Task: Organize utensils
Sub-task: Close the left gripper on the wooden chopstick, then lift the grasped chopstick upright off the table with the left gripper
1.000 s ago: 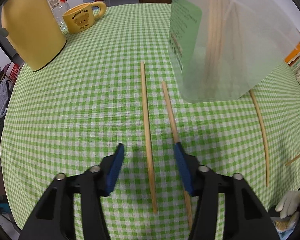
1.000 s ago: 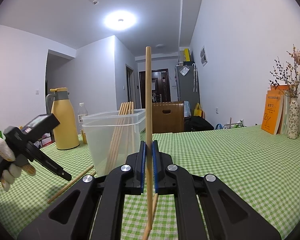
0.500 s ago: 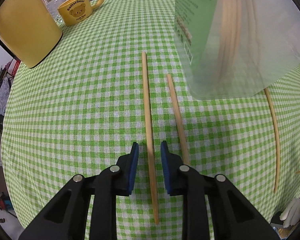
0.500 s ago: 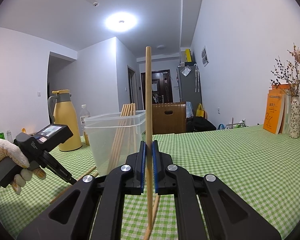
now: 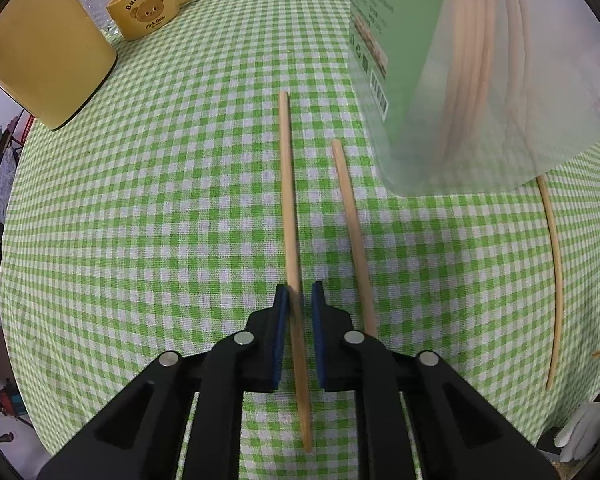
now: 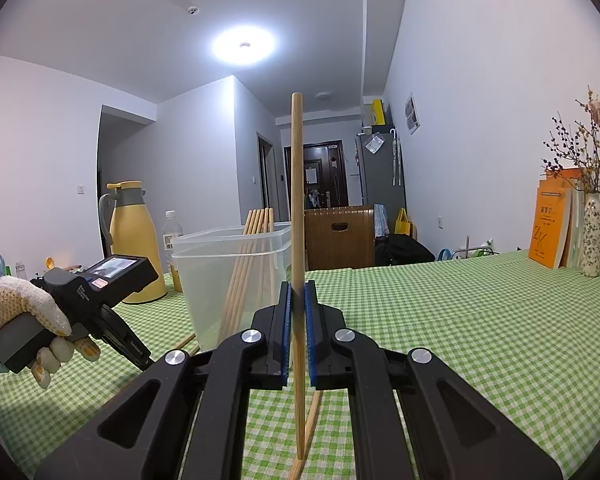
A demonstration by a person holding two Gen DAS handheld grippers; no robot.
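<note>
A green-checked cloth covers the surface, with a yellow jug and a bear mug at its far side and a clear plastic container already holding several chopsticks upright. The left gripper points steeply down over a chopstick on the cloth; its jaws have just been closing and now sit almost together, with that stick between the blue pads. A second chopstick lies just beside it, and a third lies well apart near the surface edge. The right gripper points level and is clamped on an upright chopstick near the container.

The step in hand looks like picking up the loose stick. Next, the left side likely needs a firm pinch, a clean lift without nudging the neighbour, then tipping the stick upright into the container.
</note>
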